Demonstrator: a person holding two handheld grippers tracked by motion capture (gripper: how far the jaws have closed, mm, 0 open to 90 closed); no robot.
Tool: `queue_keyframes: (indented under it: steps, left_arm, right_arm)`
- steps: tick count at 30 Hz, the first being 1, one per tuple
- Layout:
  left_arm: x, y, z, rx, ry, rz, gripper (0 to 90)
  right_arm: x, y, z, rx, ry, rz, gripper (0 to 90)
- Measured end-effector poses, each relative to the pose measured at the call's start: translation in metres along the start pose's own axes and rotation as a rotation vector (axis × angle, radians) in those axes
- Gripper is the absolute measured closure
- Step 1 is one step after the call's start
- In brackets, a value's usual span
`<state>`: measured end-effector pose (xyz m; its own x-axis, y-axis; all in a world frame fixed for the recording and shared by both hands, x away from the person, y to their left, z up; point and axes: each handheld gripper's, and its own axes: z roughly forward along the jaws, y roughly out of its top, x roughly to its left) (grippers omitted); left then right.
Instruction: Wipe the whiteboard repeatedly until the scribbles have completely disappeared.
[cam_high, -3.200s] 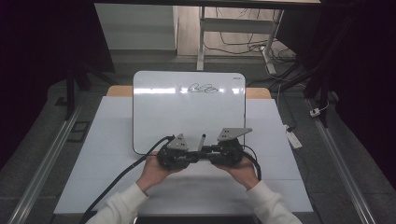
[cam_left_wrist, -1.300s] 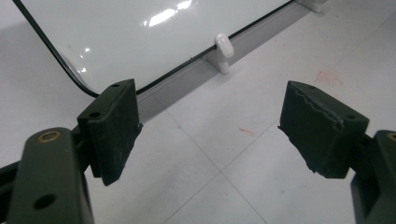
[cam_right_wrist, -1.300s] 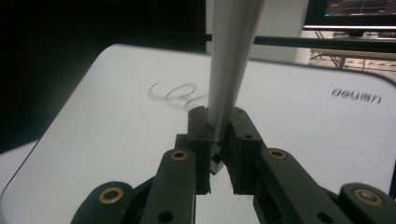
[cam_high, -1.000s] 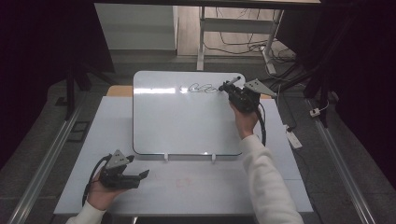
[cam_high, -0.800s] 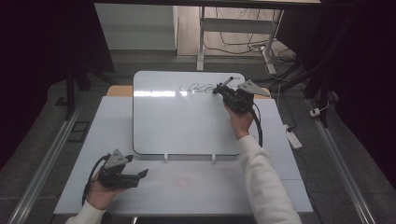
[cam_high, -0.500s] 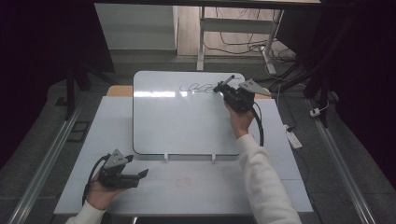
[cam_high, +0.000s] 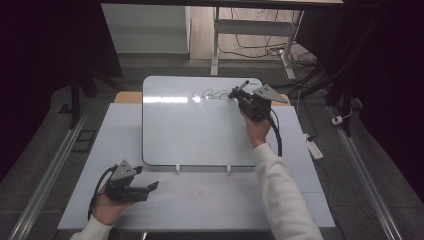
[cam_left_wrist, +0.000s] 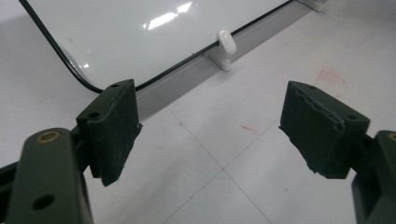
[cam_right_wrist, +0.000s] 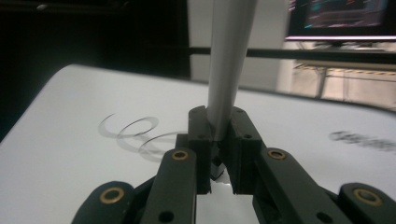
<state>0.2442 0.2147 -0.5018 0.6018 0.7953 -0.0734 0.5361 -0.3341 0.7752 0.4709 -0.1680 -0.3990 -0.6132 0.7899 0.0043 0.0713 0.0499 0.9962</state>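
Right fingers clamped the marker, tip at the whiteboard loops. Left fingers wide, empty. Risk: marker pivoting in that thin grip, smearing strokes.

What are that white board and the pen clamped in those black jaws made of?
The whiteboard looks like a glossy coated panel with a thin dark rim: lamp glare reflects off it and looped ink lines sit on top. The marker in the right gripper has a smooth, matte pale barrel, probably plastic. The gripper pads look like ridged black rubber, though that is a guess.
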Motion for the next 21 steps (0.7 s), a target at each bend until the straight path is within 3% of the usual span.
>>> queue_keyframes:
  steps: [3,7,9,12,13,18,21]
  left_arm:
    - [0.0,0.0,-0.001,-0.004,-0.002,0.0,20.5]
    - [0.001,0.0,0.001,0.0,0.0,-0.003,20.5]
    - [0.0,0.0,0.0,-0.001,0.0,0.001,20.5]
    - [0.0,0.0,-0.001,-0.004,-0.001,0.0,20.5]
    - [0.0,0.0,-0.001,-0.005,-0.001,-0.001,20.5]
    - [0.001,0.0,0.001,-0.001,0.001,-0.002,20.5]
    - [0.0,-0.001,0.0,-0.001,0.002,0.002,20.4]
  right_arm:
    - [-0.008,-0.001,0.0,-0.019,-0.001,0.069,80.7]
    - [0.009,-0.006,0.005,0.024,0.069,0.01,80.7]
    - [0.009,-0.003,0.006,0.018,0.05,-0.009,80.8]
    - [-0.004,0.002,0.006,-0.019,0.01,0.051,80.7]
    - [-0.004,0.002,0.006,-0.019,0.01,0.051,80.7]
    - [0.015,-0.008,0.008,0.022,0.084,0.002,80.7]
    - [0.008,-0.001,0.009,-0.008,0.033,-0.006,80.7]
